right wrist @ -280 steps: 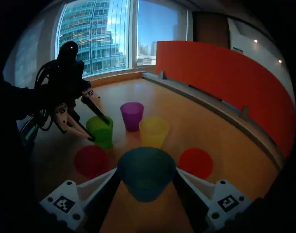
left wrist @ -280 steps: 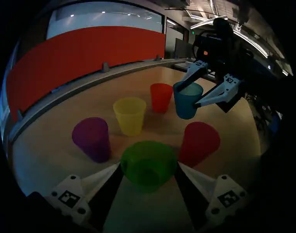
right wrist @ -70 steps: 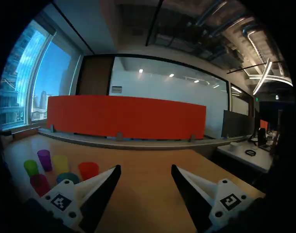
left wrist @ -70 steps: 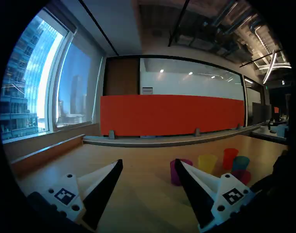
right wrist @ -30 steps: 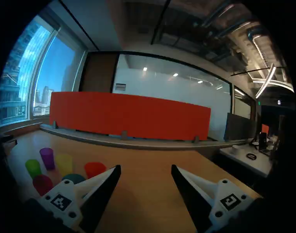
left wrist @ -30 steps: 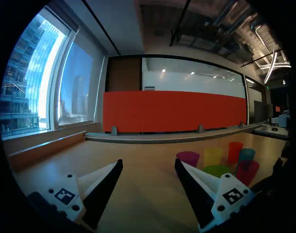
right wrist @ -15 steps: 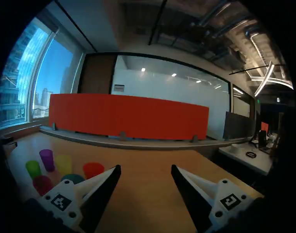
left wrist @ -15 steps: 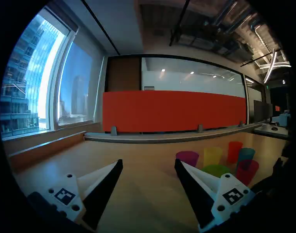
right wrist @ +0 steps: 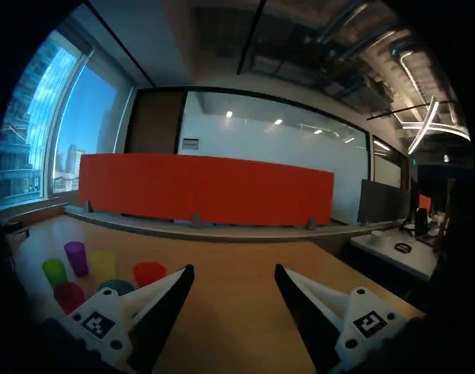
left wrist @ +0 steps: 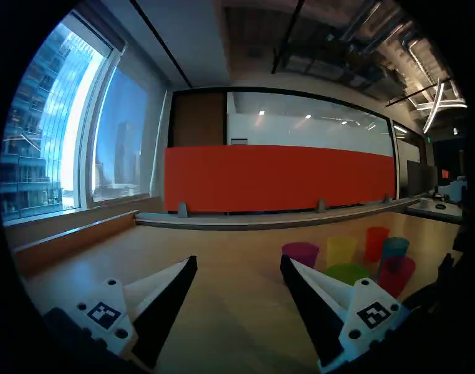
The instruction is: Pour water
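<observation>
Several plastic cups stand in a cluster on the wooden table. In the left gripper view they sit at the right: a purple cup, a yellow cup, an orange-red cup, a teal cup, a green cup and a dark red cup. My left gripper is open, empty, left of them. In the right gripper view the cups stand at the lower left: green cup, purple cup, yellow cup, orange-red cup, dark red cup, teal cup. My right gripper is open, empty.
A long orange partition runs along the table's far edge. Tall windows are on the left. In the right gripper view a neighbouring white desk with small items stands at the right. Bare wooden tabletop lies ahead of both grippers.
Long ago the grippers held the green and teal cups; both cups now stand on the table and both grippers are empty. Over the last second both views barely shift.
</observation>
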Tool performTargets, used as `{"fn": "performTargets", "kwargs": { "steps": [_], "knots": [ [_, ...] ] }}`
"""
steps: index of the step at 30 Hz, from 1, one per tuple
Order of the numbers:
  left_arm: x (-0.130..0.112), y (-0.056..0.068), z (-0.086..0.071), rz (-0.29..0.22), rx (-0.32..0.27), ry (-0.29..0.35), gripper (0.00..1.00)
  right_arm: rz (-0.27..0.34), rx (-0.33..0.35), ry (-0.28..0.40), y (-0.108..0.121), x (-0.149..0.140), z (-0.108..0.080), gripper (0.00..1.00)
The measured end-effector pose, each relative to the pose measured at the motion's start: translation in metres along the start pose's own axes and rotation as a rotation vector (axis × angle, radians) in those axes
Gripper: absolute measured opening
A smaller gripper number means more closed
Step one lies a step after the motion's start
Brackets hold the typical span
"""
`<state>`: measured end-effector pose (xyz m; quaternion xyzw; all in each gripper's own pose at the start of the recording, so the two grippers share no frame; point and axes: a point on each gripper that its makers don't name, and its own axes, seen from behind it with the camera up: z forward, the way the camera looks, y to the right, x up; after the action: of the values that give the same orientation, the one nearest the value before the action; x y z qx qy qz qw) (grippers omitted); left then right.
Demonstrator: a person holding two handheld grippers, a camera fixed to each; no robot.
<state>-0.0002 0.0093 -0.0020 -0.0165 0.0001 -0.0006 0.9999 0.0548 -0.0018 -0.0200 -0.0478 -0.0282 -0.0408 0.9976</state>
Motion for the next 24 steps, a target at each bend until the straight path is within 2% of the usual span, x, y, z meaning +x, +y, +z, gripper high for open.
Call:
{"fn": "performTargets", "kwargs": {
  "steps": [15, 24],
  "knots": [
    [0.001, 0.0, 0.0, 0.0, 0.0, 0.0, 1.0, 0.007, 0.021, 0.061, 0.003, -0.001, -0.003, 1.0],
    [0.001, 0.0, 0.0, 0.0, 0.0, 0.0, 1.0, 0.026, 0.053, 0.082, -0.008, -0.014, 0.001, 1.0]
  ]
}}
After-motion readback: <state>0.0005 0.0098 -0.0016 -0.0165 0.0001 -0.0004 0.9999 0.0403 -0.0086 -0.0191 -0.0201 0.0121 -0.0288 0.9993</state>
